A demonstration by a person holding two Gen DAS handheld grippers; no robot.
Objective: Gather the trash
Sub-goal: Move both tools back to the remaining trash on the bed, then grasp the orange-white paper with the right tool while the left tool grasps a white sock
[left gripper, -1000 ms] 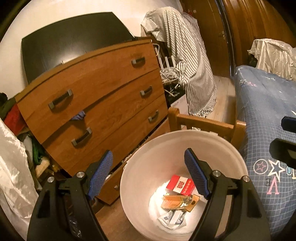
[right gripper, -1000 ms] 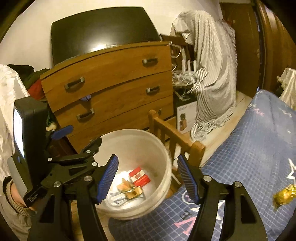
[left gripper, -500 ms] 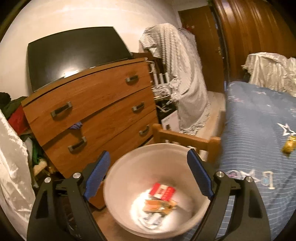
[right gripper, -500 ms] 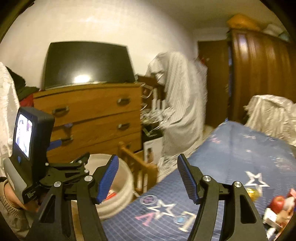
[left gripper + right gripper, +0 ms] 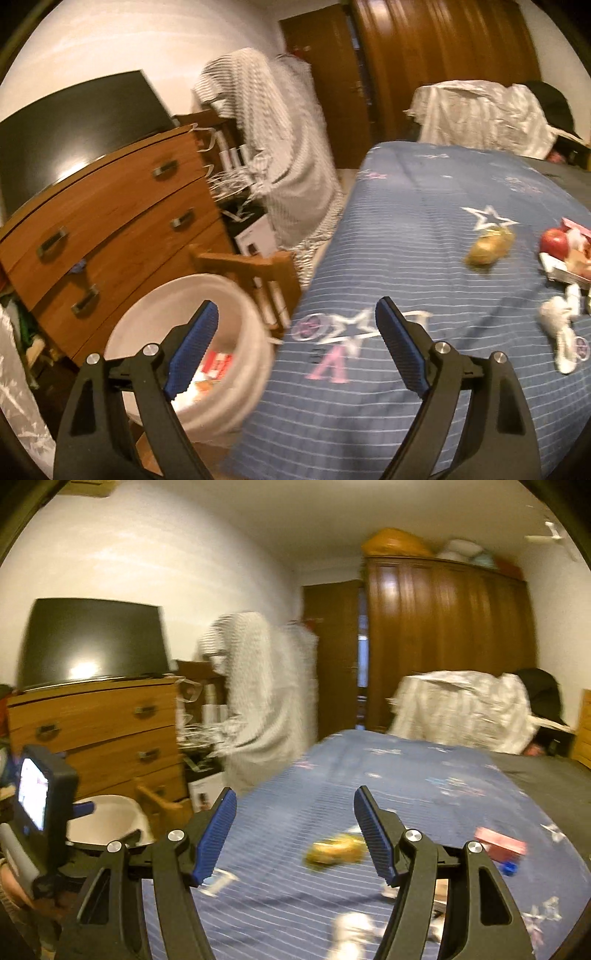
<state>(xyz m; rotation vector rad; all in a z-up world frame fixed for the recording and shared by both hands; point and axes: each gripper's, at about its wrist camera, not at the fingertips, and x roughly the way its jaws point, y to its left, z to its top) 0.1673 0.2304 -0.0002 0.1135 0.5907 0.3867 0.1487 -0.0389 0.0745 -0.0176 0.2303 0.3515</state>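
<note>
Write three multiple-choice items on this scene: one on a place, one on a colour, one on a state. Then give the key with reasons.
1. Where does the white bucket stand?
A. on the bed
B. on the floor beside the bed's foot
C. on top of the dresser

2. What colour is the bedspread?
A. blue
B. green
C. plain white

3. How is the right gripper?
A. shut on a wrapper
B. shut, empty
C. open, empty

Key: B, the bucket sits low between the dresser and the bed; A, the cover is blue with stars; C, its fingers stand apart with only the bed behind them.
</note>
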